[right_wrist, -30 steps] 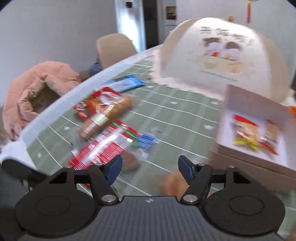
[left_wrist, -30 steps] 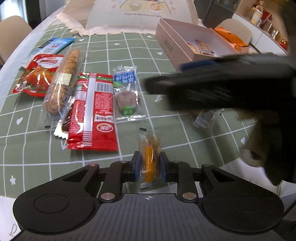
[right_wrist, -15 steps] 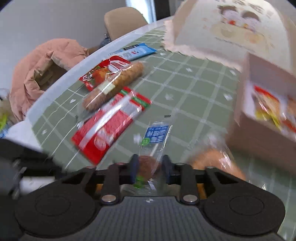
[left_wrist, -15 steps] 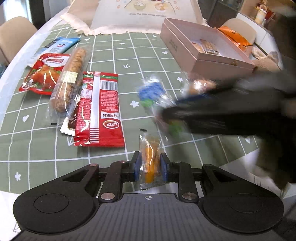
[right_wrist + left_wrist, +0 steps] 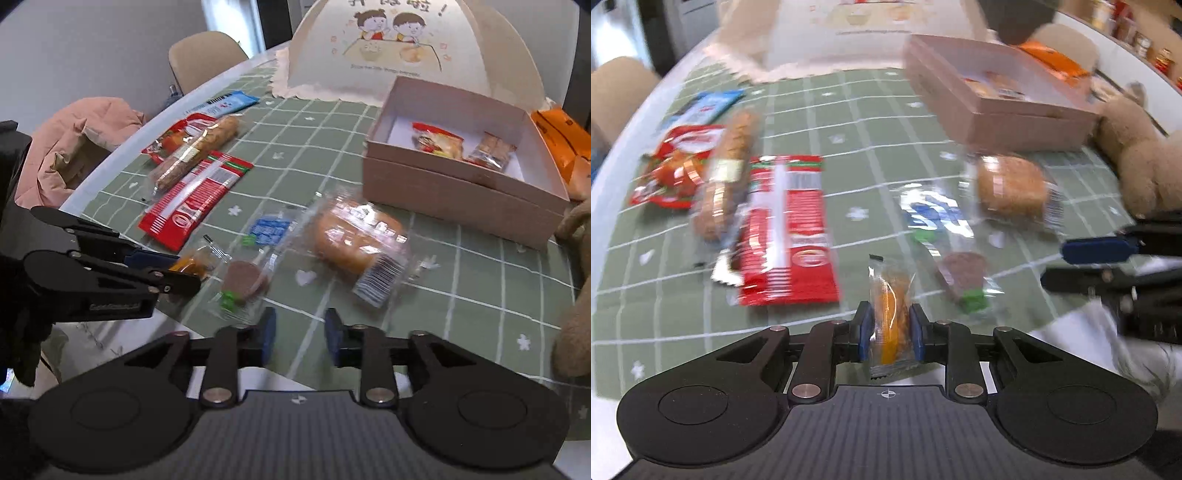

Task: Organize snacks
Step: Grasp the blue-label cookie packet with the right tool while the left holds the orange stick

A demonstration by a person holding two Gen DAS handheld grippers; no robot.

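My left gripper [image 5: 891, 326] is shut on a small clear packet with an orange snack [image 5: 892, 310]; it also shows in the right wrist view [image 5: 194, 264]. My right gripper [image 5: 300, 339] is open and empty near the table's front edge. Just left of it lies a clear packet with a brown round snack [image 5: 243, 280], seen in the left wrist view too [image 5: 960, 277]. A wrapped bun [image 5: 356, 243] lies beyond it. The open pink box [image 5: 443, 184] holds a few snacks at the back right.
A red wafer pack [image 5: 195, 201], a long bread stick [image 5: 197, 149], a red packet [image 5: 173, 138] and a blue packet [image 5: 225, 105] lie at the left. A domed food cover [image 5: 406, 48] stands behind. A plush toy [image 5: 576, 295] sits at the right. An orange bag [image 5: 561, 144] lies beyond the box.
My right gripper let go of the brown round snack packet, opened and pulled back toward the front edge. The packet now lies near the bun. My left gripper kept its hold.
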